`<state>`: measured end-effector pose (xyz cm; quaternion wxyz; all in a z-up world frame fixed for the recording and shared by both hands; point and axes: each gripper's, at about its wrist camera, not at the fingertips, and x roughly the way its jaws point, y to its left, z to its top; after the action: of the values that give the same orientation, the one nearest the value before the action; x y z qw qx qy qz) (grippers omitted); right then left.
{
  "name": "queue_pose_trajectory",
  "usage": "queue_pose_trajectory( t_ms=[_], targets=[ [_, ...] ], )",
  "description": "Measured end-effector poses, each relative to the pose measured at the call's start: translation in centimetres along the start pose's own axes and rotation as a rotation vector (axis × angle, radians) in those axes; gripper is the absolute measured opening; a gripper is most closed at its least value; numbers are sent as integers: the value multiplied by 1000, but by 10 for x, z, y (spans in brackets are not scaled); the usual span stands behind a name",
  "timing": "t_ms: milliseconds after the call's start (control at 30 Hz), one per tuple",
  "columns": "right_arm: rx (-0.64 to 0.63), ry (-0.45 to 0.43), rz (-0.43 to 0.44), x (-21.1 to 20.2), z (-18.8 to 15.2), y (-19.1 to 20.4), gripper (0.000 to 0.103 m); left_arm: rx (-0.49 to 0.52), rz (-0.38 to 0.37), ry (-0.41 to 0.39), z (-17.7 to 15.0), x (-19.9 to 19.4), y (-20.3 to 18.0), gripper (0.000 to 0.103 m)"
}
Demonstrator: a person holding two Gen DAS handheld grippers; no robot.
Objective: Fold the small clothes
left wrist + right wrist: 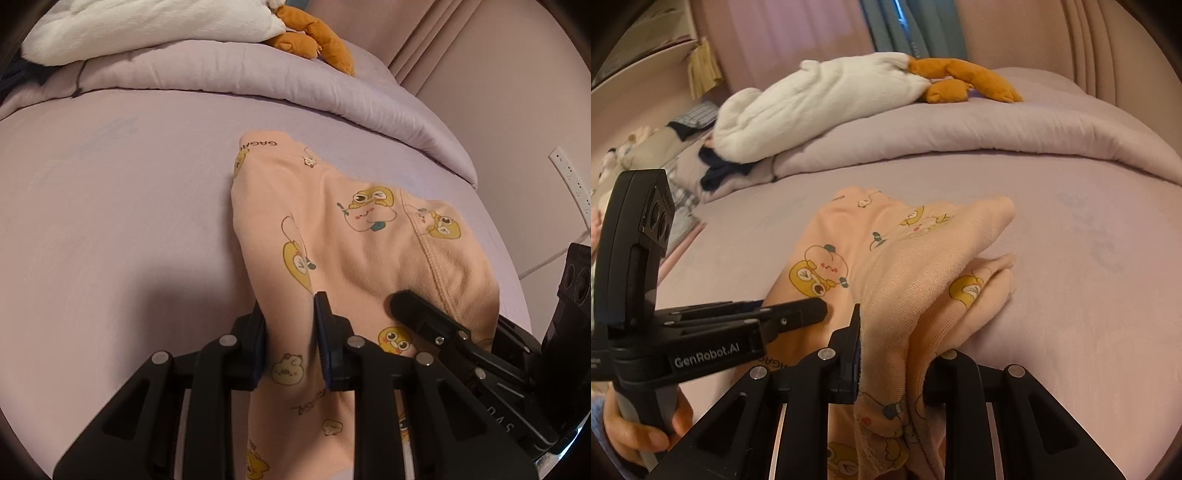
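Both grippers clamped on the peach cartoon-print garment [332, 240], mid-bed!

Left gripper [290, 306] pinches a fold of it near its left edge; right gripper [894, 332] grips a bunched, lifted edge. The rest lies on the lilac bedsheet [110, 221], with the rolled duvet [258, 74] and plush goose [831, 96] beyond.

A white plush goose [820, 99] lies on the rumpled lilac duvet [1015, 129].

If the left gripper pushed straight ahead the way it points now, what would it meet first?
The left gripper already has its jaws closed on the peach printed garment, so it would push further into that cloth lying on the lilac bed sheet. Beyond lies the rolled duvet, though depth is hard to judge.
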<state>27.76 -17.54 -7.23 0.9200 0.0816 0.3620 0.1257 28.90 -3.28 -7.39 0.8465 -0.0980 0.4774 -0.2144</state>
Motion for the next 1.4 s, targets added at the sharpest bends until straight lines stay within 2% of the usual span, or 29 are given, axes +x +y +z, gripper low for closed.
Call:
queue_pose_trajectory(
  t_ms=[267,633,1167,1400],
  targets=[
    [-47,1,50,-49,-36,40,23,18,30,-22,-57,-62,-3,22],
    [-138,8,97,-91,-79,94,23,1,84,-55,-124,-121,6,22],
    [-229,-11,195,-114,-104,153,23,-87,124,-154,-178,-198,37,21],
    [-261,18,229,-107,-106,174,23,-125,142,-170,-186,-205,53,21]
  ],
)
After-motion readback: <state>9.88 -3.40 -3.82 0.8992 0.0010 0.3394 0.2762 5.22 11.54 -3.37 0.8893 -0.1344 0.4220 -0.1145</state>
